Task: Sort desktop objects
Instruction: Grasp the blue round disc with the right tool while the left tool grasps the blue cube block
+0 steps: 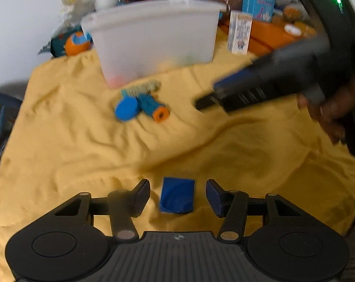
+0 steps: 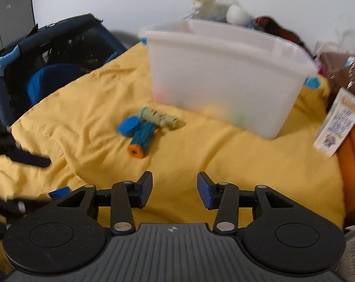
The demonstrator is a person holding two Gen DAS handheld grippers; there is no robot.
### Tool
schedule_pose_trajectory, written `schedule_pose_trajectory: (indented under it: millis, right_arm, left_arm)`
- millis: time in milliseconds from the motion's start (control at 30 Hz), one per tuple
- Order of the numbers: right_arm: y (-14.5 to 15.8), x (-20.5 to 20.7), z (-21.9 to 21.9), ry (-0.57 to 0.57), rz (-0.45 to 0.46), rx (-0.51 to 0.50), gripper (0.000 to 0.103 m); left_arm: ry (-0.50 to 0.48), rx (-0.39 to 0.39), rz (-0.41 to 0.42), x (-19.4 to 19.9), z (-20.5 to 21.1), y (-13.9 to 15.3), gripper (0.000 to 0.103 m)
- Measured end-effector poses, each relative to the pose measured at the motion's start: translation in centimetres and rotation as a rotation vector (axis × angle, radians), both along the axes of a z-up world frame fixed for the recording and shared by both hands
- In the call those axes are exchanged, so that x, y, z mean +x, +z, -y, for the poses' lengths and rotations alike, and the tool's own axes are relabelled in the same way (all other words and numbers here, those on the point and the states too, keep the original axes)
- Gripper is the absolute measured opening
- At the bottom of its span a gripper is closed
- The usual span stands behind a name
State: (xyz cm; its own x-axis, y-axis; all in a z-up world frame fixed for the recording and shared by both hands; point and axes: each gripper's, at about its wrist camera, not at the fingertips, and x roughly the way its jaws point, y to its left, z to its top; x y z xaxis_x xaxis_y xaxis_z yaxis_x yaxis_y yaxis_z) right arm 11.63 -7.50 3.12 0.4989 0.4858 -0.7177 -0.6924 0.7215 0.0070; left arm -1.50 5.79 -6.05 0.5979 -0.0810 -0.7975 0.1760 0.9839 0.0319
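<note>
A blue block point(image 1: 177, 195) lies on the yellow cloth point(image 1: 83, 141) between the spread fingers of my left gripper point(image 1: 178, 196), which is open around it without touching. A blue disc point(image 1: 126, 109), a teal and orange roller point(image 1: 153, 107) and a pale green roller point(image 1: 142, 89) lie together in front of a white plastic bin point(image 1: 154, 37). My right gripper point(image 2: 175, 189) is open and empty above the cloth, short of the same disc point(image 2: 128, 126), teal roller point(image 2: 139, 142) and bin point(image 2: 224, 75). The right gripper also shows at the right of the left wrist view point(image 1: 208, 102).
Orange boxes point(image 1: 266, 35) and small cartons point(image 1: 239, 33) stand at the back right. A plush toy point(image 2: 212, 7) and an orange and blue ball point(image 1: 76, 43) sit behind and beside the bin. A dark blue chair point(image 2: 48, 70) stands off the cloth's left edge.
</note>
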Motion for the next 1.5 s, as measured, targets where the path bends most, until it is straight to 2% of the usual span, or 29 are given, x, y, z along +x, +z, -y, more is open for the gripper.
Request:
schedule_pose_trajectory:
  millis: [67,133,200,233,400,467,567,733,800,833,867,900,1000,1100,1167,1233,1333,1500]
  right_arm:
    - [0.0,0.5,-1.1,0.017,-0.013,0.019,0.046]
    - [0.0,0.6,-2.3,0.036,-0.019,0.052,0.046]
    - [0.0,0.8,-3.8,0.057,-0.018,0.086,0.042]
    - [-0.2,0.8,-4.8,0.077,0.003,0.071,0.04]
    - [-1.5,-0.5,-8.9,0.207,0.138,-0.074,0.035]
    - [-2.3,-0.7,-9.6,0.225,0.185,-0.148,0.035]
    - [-3.4,0.2,-9.4,0.194,0.19,-0.213,0.028]
    - [-3.8,1.8,-7.2,0.068,0.259,-0.296,0.027]
    - [-3.5,2.5,-6.1,0.032,0.252,-0.311,0.029]
    - [-3.0,2.5,-5.7,0.041,0.245,-0.284,0.031]
    - [-2.4,2.4,-5.3,0.06,0.241,-0.235,0.042]
    - [-1.9,2.1,-5.3,0.086,0.231,-0.194,0.045]
    - [-1.5,1.1,-6.9,0.187,0.209,-0.12,0.045]
    - [-2.7,0.7,-9.5,0.255,0.197,-0.133,0.045]
    - [-4.0,1.1,-10.9,0.246,0.178,-0.166,0.047]
    - [-4.3,1.5,-11.3,0.209,0.181,-0.143,0.051]
    - [-4.1,2.3,-10.7,0.198,0.111,-0.093,0.042]
    - [-3.4,1.9,-7.8,0.174,-0.004,-0.046,0.041]
  left_arm:
    - [0.019,-0.002,-0.015,0.5,0.2,-0.9,0.051]
    - [0.035,-0.036,-0.001,0.6,0.1,-1.2,0.035]
    - [0.042,-0.052,0.003,0.5,-0.1,-1.1,0.035]
    - [0.039,-0.056,0.004,0.3,0.0,-1.1,0.034]
    - [0.046,-0.07,-0.004,0.1,-0.1,-1.0,0.034]
    - [0.041,-0.064,-0.004,-0.1,0.0,-1.0,0.035]
    - [0.037,-0.056,-0.005,-0.4,0.0,-0.9,0.035]
    - [0.037,-0.062,-0.007,-0.6,-0.2,-1.0,0.035]
    - [0.033,-0.062,-0.006,-0.6,-0.2,-1.0,0.035]
    - [0.032,-0.061,-0.006,-0.6,-0.1,-1.0,0.035]
    - [0.029,-0.06,-0.006,-0.6,-0.1,-1.0,0.035]
    - [0.027,-0.057,-0.007,-0.5,-0.1,-1.0,0.035]
    - [0.019,-0.044,-0.009,-0.6,0.1,-1.0,0.035]
    - [0.014,-0.038,-0.011,-0.6,0.2,-1.0,0.035]
    - [0.015,-0.04,-0.01,-0.8,0.2,-1.1,0.035]
    - [0.006,-0.026,-0.007,-1.1,0.4,-1.1,0.035]
    - [-0.013,0.004,-0.005,-1.5,0.8,-1.1,0.035]
    - [-0.018,-0.009,-0.011,-1.9,0.4,-0.9,0.035]
